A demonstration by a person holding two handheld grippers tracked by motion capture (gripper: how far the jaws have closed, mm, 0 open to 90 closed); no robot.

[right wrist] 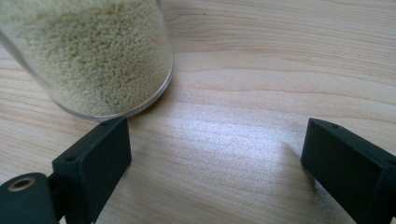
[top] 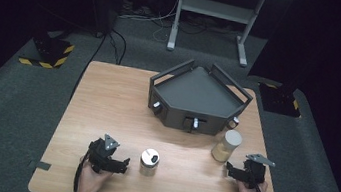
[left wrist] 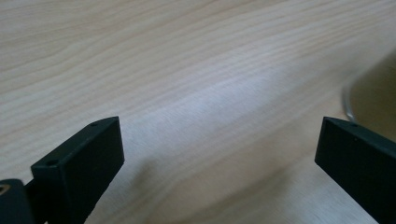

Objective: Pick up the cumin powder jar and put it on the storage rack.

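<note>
From the high view, you are at the approach step: your left gripper (top: 123,164) sits beside the small jar (top: 149,162), your right gripper (top: 230,171) near the grain jar (top: 226,146). In the left gripper view the jaws stand apart over bare table (left wrist: 187,70). In the right gripper view they are apart too, grain jar (right wrist: 93,51) just ahead-left, so swing left before closing.

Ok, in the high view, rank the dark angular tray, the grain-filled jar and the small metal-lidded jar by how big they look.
1. Dark angular tray, by far the largest.
2. Grain-filled jar.
3. Small metal-lidded jar, a little shorter.
The two jars look close in width, and the small one stands nearer the camera, so their order is unsure.
</note>
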